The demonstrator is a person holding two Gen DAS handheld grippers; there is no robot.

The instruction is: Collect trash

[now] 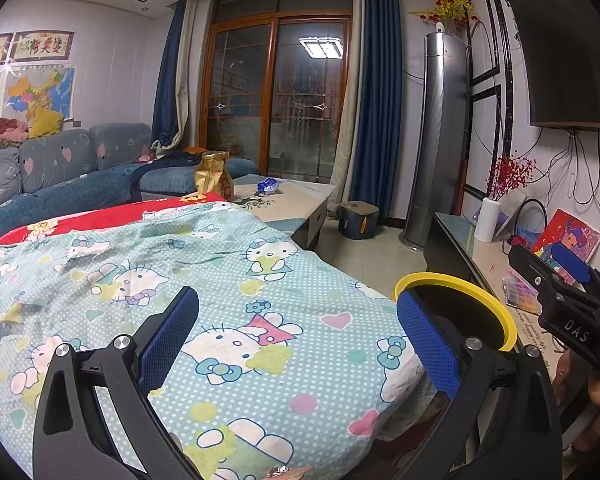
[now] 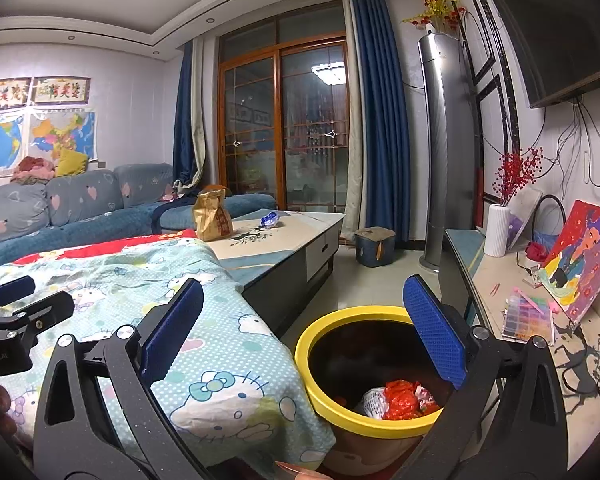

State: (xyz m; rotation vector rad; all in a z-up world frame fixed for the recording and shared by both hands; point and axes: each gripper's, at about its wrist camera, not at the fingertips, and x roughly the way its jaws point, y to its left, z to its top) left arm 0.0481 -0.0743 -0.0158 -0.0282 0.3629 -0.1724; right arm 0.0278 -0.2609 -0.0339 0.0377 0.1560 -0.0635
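Note:
My left gripper [image 1: 300, 340] is open and holds nothing, hovering over a Hello Kitty quilt [image 1: 228, 280]. My right gripper [image 2: 306, 332] is also open and holds nothing, its right finger above a yellow-rimmed bin [image 2: 320, 392]. Inside the bin lies red and white crumpled trash [image 2: 404, 398]. In the left wrist view the bin [image 1: 496, 308] shows behind the right finger, and the right gripper [image 1: 560, 276] sits at the far right. A blue wrapper [image 2: 270, 220] and a brown paper bag [image 2: 212, 216] rest on the coffee table [image 2: 300, 240]; both show in the left wrist view too, the wrapper [image 1: 268, 186] beside the bag [image 1: 214, 178].
A blue sofa [image 2: 80, 208] runs along the left wall. A TV cabinet [image 2: 496, 280] at the right carries a white vase, a painting and small craft items. A grey floor air conditioner [image 2: 448, 152] and a small stool [image 2: 374, 246] stand by the curtains.

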